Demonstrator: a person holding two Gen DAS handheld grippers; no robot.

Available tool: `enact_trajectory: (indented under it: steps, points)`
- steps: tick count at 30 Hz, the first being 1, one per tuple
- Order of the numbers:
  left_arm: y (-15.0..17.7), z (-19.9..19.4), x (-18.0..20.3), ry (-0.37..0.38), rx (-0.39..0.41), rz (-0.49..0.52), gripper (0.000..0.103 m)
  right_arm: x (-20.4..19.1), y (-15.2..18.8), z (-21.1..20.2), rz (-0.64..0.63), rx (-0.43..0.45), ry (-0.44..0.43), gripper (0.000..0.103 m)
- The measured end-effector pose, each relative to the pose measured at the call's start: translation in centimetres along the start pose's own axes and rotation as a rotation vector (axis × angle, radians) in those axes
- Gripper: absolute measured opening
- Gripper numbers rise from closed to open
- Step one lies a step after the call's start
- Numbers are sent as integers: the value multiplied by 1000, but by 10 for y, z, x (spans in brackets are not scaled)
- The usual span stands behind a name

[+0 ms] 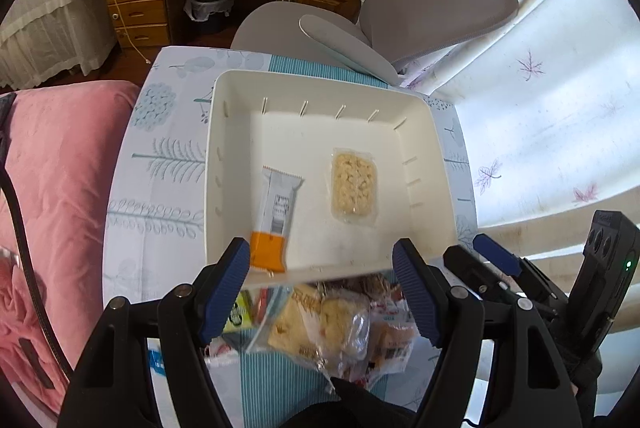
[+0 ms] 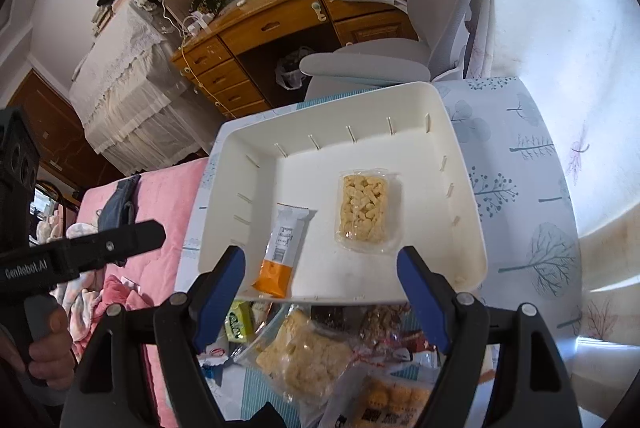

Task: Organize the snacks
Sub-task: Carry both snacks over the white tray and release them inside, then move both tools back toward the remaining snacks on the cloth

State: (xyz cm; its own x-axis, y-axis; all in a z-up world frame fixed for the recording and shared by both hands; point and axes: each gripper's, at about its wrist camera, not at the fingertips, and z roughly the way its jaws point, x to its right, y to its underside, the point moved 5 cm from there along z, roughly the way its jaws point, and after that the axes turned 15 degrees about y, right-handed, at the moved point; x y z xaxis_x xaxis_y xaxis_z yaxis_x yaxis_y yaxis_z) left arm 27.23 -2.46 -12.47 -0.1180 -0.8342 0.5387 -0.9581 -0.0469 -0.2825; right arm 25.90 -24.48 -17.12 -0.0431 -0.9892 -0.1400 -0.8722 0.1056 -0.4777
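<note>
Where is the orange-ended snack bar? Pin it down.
The orange-ended snack bar lies inside the white tray, left of the clear-wrapped cracker pack, its orange end at the near wall.

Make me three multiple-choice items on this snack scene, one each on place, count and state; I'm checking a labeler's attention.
1. Where does the orange-ended bar lie?
A. in the white bin
B. on the chair
C. on the pink blanket

2. How many snacks are in the bin?
A. none
B. two
C. five

3. How do the left tongs stand?
A. shut on the bar
B. shut on the bin rim
C. open, empty

Answers: 1 A, it rests on the bin floor; 2 B, the bar and the clear-wrapped cake; 3 C, nothing sits between the pads.
</note>
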Motion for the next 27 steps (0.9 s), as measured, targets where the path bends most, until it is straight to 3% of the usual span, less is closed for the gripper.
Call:
enact_trajectory:
  steps: [5, 13, 27]
  points:
    - [28, -20, 16, -17, 39, -6, 73, 9, 14, -22, 8, 15, -36, 86]
    - [86, -51, 30, -56, 112, -53, 76, 18, 49, -49, -15, 9, -85, 87]
    - [179, -89, 10, -109, 189, -201, 81, 19, 106, -57, -65, -77, -155, 87]
